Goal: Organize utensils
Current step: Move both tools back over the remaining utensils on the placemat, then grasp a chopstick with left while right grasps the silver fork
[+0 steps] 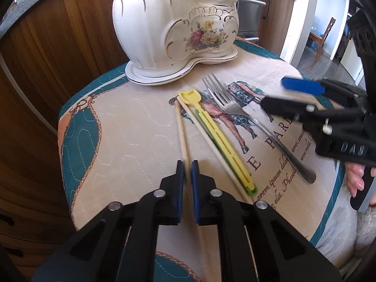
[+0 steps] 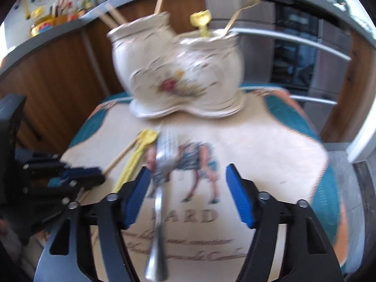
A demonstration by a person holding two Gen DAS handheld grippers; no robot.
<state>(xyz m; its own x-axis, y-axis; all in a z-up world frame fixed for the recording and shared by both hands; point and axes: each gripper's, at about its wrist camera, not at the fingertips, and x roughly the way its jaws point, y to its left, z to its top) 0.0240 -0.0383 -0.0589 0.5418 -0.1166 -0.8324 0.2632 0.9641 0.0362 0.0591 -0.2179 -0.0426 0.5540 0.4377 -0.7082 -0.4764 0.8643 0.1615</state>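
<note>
Left gripper (image 1: 187, 171): fingers clenched on one chopstick (image 1: 182, 131), whose long axis runs straight ahead toward the ceramic holder (image 1: 174, 28). Right gripper (image 2: 188, 195): fingers apart, grasping nothing; the fork (image 2: 159, 188) lies between them near the left finger, handle toward the camera, tines toward the holder, so this hand is nearer it. On the cloth-covered desk (image 1: 131, 127): two chopsticks, one fork, one yellow plastic utensil (image 1: 211, 129). The holder contains further utensils, count uncertain.
</note>
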